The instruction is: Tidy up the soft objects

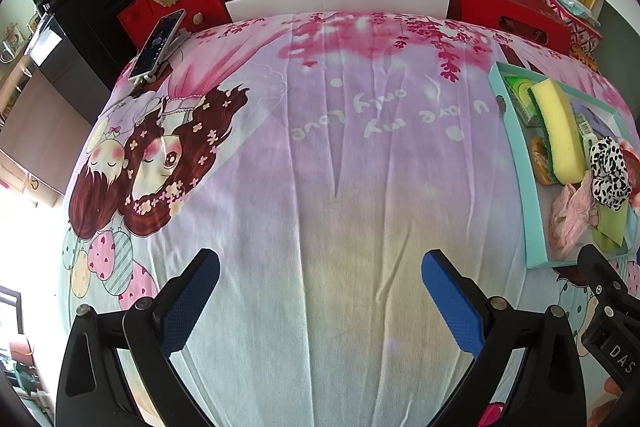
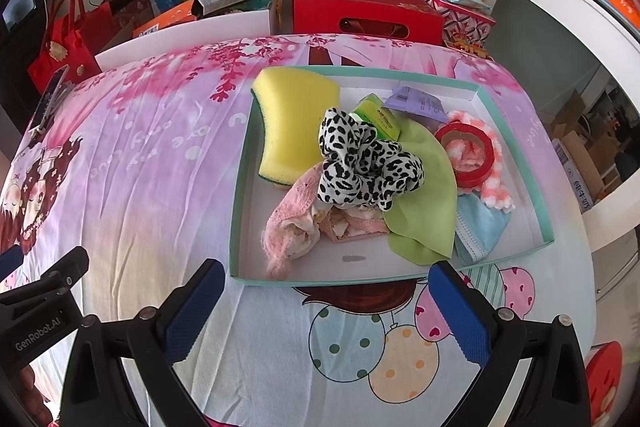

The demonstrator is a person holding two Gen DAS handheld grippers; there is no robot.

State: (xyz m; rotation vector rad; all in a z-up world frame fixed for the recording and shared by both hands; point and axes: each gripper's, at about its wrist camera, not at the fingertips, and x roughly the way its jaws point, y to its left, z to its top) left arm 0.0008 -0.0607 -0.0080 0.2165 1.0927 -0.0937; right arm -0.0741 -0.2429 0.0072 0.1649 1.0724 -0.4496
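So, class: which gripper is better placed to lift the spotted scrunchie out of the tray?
Right. The right gripper is open, facing the tray, with the scrunchie straight ahead. The left gripper faces bare sheet.

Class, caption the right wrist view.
Open right gripper faces a teal tray holding sponge, scrunchie and cloths.

Left gripper (image 1: 320, 291) hovers with blue-padded jaws spread wide, gripping nothing. Right gripper (image 2: 326, 303) — jaws likewise spread and unloaded — sits just beside it, both pointing forward.
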